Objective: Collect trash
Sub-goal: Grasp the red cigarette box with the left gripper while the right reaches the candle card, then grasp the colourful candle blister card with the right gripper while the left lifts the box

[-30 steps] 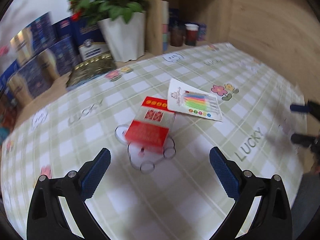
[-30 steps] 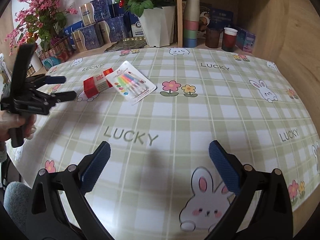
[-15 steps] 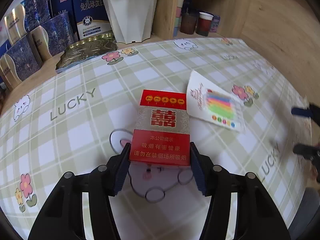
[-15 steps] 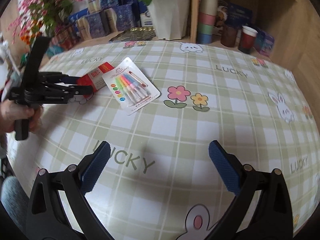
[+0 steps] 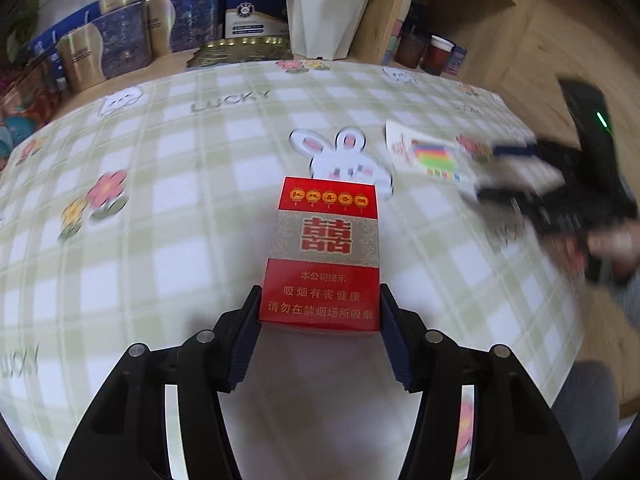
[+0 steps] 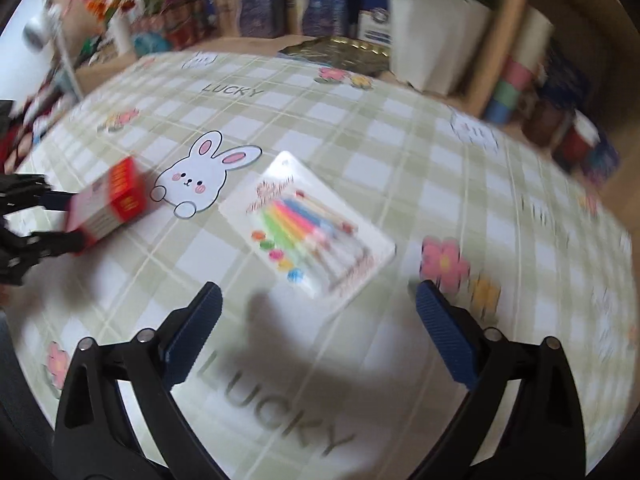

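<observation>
Left claw [image 5: 320,320] clamped around cigarette pack [image 5: 324,256].

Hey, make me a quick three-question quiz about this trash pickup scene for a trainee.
1. True or false: the left claw is shut on the red box.
2. What lies in front of the open right claw? A) cup B) candle pack C) tin
3. Fill in: the printed animal beside the candle pack is a ____.

Key: 1 true; 2 B; 3 rabbit
</observation>
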A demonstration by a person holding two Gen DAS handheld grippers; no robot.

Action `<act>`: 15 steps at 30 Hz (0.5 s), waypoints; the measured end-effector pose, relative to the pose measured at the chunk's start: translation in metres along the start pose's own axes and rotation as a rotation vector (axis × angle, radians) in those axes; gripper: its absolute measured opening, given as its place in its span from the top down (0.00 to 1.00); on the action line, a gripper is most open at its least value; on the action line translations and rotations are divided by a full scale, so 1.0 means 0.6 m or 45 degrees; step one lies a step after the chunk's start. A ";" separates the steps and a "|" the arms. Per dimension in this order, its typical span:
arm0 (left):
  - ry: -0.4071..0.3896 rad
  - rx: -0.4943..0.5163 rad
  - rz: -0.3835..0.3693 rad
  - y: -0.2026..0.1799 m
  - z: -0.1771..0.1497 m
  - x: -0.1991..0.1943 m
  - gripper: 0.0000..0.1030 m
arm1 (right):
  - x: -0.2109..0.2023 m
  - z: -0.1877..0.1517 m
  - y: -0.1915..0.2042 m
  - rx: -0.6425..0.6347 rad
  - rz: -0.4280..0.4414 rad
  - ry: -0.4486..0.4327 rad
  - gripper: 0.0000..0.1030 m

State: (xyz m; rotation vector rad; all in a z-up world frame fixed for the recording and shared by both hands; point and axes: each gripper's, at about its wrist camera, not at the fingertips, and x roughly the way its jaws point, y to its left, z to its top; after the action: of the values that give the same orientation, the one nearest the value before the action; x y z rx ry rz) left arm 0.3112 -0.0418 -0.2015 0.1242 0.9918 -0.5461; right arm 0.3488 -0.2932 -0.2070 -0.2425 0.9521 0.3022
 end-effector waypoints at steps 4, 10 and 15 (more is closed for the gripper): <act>-0.022 0.023 0.019 -0.002 -0.027 -0.015 0.47 | 0.017 0.028 -0.013 -0.017 0.041 0.040 0.40; -0.085 0.036 0.060 -0.011 -0.041 -0.014 0.46 | 0.046 0.044 -0.012 -0.045 0.087 0.098 0.47; -0.090 0.029 0.049 -0.008 -0.042 -0.014 0.46 | 0.060 0.047 -0.016 0.025 0.123 0.103 0.45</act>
State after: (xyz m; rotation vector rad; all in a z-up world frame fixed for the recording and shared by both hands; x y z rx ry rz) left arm 0.2858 -0.0343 -0.2079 0.1427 0.9129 -0.5235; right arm 0.3931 -0.2875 -0.2203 -0.1922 1.0482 0.3740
